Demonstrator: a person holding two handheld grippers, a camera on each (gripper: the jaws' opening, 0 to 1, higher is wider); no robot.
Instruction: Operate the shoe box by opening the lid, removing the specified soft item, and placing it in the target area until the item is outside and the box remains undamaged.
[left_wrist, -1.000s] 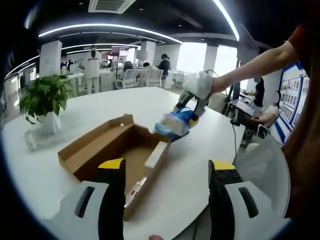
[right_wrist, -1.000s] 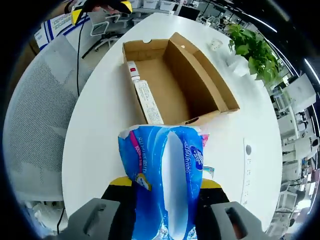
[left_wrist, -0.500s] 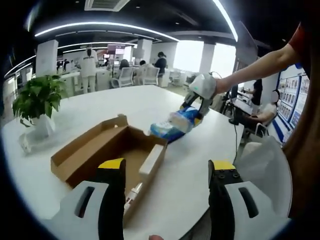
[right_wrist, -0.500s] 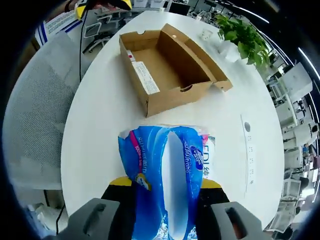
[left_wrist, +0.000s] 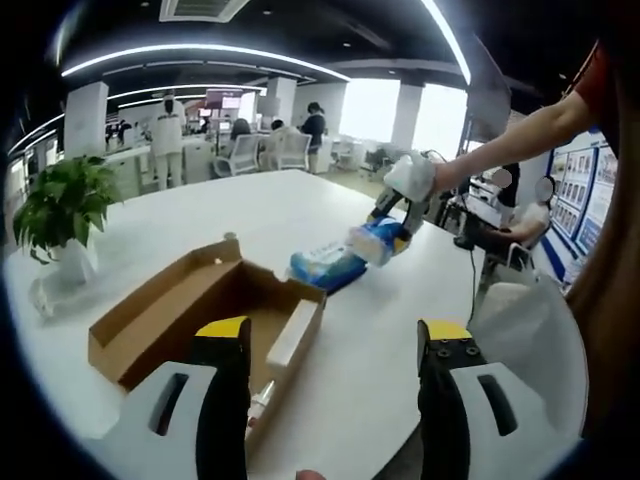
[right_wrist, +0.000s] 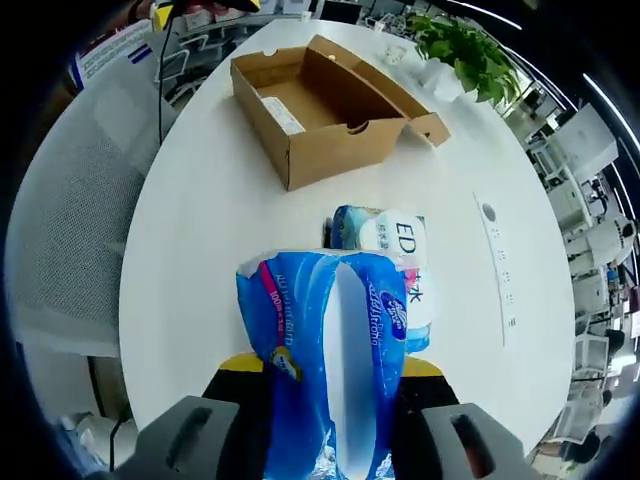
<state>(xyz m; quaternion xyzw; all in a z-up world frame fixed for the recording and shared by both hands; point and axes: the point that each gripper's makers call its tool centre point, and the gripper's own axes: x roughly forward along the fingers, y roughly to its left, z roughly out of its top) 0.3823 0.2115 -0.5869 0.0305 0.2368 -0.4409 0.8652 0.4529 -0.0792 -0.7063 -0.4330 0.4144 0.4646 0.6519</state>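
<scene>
A round white table (left_wrist: 380, 340) holds an open cardboard shoe box (left_wrist: 190, 310), which serves as the landmark here. In the left gripper view, the left gripper (left_wrist: 335, 345) points across the table with its two yellow-tipped jaws spread wide and nothing between them; the box sits just ahead of its left jaw, lid folded back and lying flat on the side away from the person. Beyond the box, near its far corner, the right gripper (left_wrist: 395, 215) reaches in from the right at the end of a person's bare arm (left_wrist: 510, 135), clamped on a blue plastic pack of tissues (left_wrist: 378, 238). A second blue and white soft pack (left_wrist: 325, 268) lies on the table between that held pack and the box, apart from the box. A potted green plant (left_wrist: 60, 205) stands on the table to the far side of the box.

In the right gripper view, the same held tissue pack (right_wrist: 330, 350) fills the jaws of the right gripper (right_wrist: 330, 385), pinched from both sides. The other pack (right_wrist: 385, 240) lies flat just past it, and the shoe box (right_wrist: 320, 105) sits further on, well apart.
</scene>
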